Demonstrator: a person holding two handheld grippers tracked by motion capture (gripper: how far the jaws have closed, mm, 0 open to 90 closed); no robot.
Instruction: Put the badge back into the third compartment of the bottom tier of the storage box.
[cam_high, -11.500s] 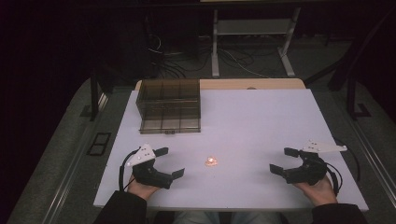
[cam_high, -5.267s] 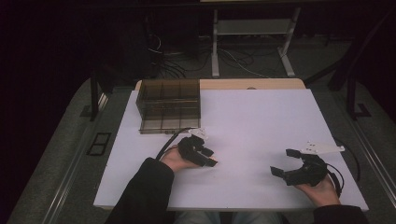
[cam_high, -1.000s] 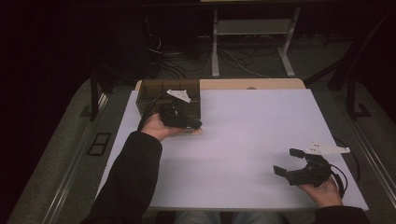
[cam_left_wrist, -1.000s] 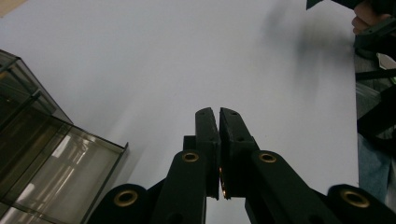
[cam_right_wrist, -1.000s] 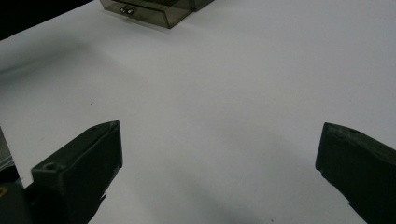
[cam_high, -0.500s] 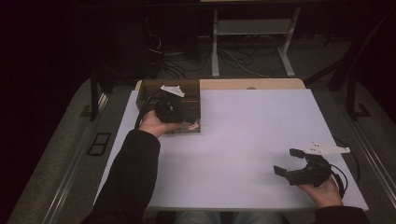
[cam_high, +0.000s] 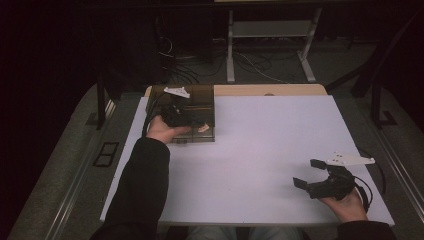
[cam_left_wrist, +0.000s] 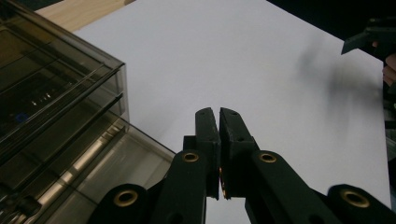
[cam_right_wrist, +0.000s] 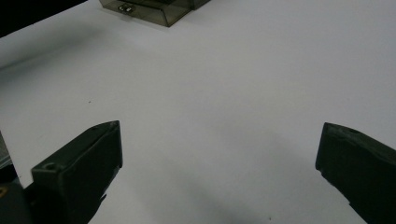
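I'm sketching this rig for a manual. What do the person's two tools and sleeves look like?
Both tools are black, each with two blocky jaws on linked bars with brass-coloured pivot rings. The left tool and right tool each carry a pale three-cornered plate on top and trail a black cable. The sleeves are dark.

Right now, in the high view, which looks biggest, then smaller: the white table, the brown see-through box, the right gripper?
1. White table, by far the biggest.
2. Brown see-through box.
3. Right gripper, though it sits nearer the camera, so it's close.
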